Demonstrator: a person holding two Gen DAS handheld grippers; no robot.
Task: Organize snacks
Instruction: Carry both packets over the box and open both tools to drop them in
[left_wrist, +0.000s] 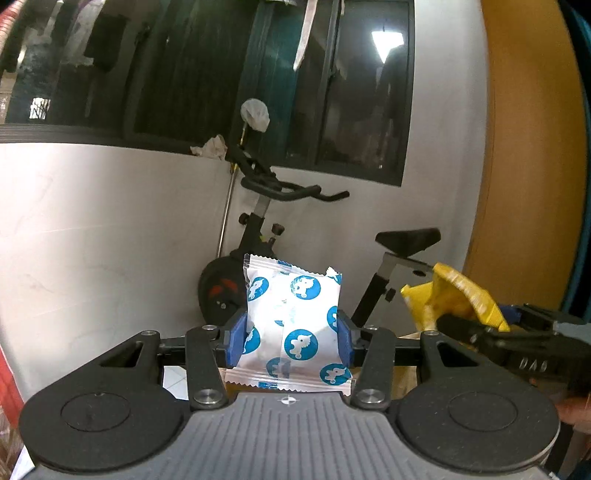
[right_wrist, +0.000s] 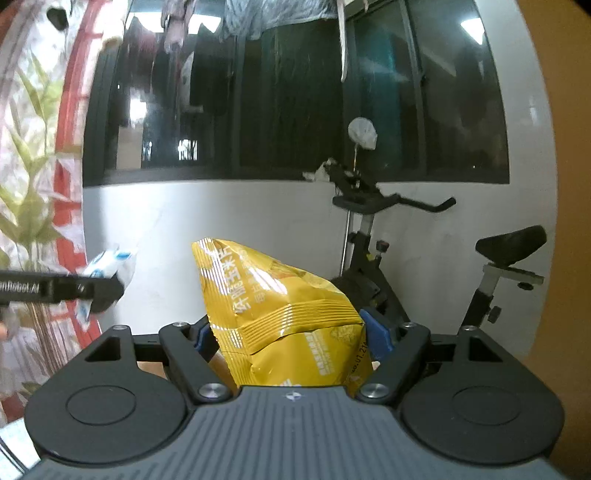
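Note:
My left gripper (left_wrist: 291, 338) is shut on a white snack packet with blue round prints (left_wrist: 295, 317) and holds it upright in the air between its blue pads. My right gripper (right_wrist: 291, 336) is shut on a yellow snack bag with white lettering (right_wrist: 280, 314), also held up in the air. In the left wrist view the yellow bag (left_wrist: 454, 295) and the right gripper (left_wrist: 491, 325) show at the right edge. In the right wrist view the white packet (right_wrist: 107, 264) and the left gripper (right_wrist: 92, 288) show at the left edge.
Both cameras face a white wall with a dark window above. A black exercise bike (left_wrist: 266, 229) stands against it, also in the right wrist view (right_wrist: 373, 258). An orange surface (left_wrist: 532, 147) rises at the right. A red-framed bamboo-print panel (right_wrist: 33, 184) is at the left.

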